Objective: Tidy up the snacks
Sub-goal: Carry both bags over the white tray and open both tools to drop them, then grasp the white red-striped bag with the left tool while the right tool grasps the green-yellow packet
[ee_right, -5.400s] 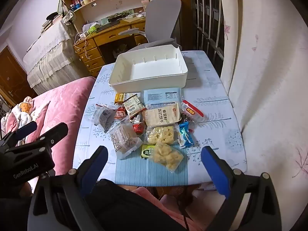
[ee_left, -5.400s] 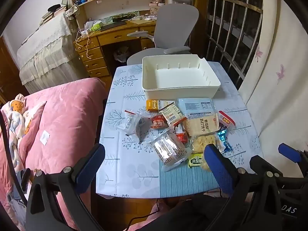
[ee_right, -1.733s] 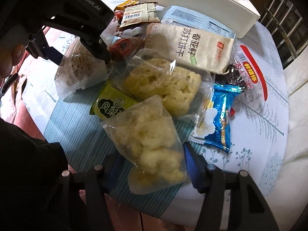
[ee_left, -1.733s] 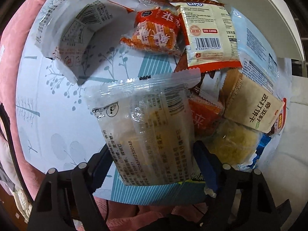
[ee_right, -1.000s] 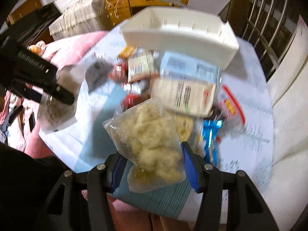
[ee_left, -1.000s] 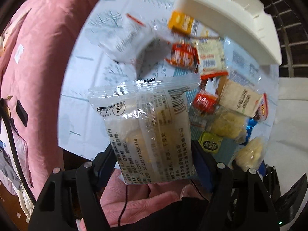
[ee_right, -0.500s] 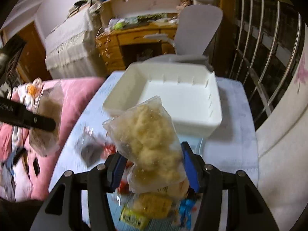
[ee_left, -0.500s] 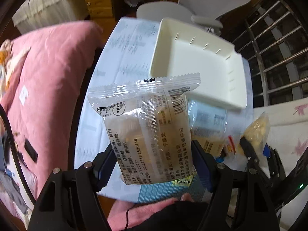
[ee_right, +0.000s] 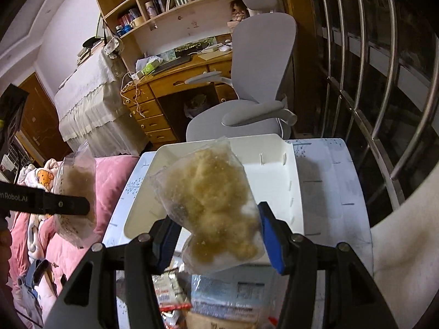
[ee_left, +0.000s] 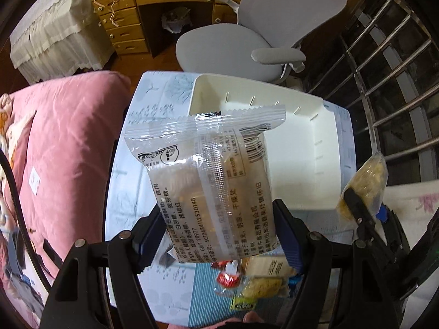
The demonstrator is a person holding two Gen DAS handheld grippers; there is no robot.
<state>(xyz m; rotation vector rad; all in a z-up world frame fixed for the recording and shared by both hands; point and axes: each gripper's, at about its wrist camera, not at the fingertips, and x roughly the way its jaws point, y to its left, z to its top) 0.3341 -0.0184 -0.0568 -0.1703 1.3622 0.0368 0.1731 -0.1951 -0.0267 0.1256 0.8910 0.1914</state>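
My left gripper (ee_left: 219, 238) is shut on a clear snack packet with black print (ee_left: 211, 181), held in the air in front of the white bin (ee_left: 326, 153). My right gripper (ee_right: 216, 235) is shut on a clear bag of yellow crumbly snack (ee_right: 211, 205), held above the near edge of the white bin (ee_right: 296, 192). The bin is empty. The right gripper's bag shows at the right of the left wrist view (ee_left: 367, 183). The left packet shows at the left of the right wrist view (ee_right: 76, 192). Other snack packets (ee_left: 255, 282) lie on the table below.
The table with a tree-print cloth (ee_left: 131, 170) stands beside a pink bed (ee_left: 63, 142). A grey office chair (ee_left: 263, 33) and a wooden desk (ee_right: 175, 82) are behind the bin. Window bars (ee_right: 370, 82) are on the right.
Both grippers closed on their packets, lifted them off the table and carried them up and forward toward the white bin.
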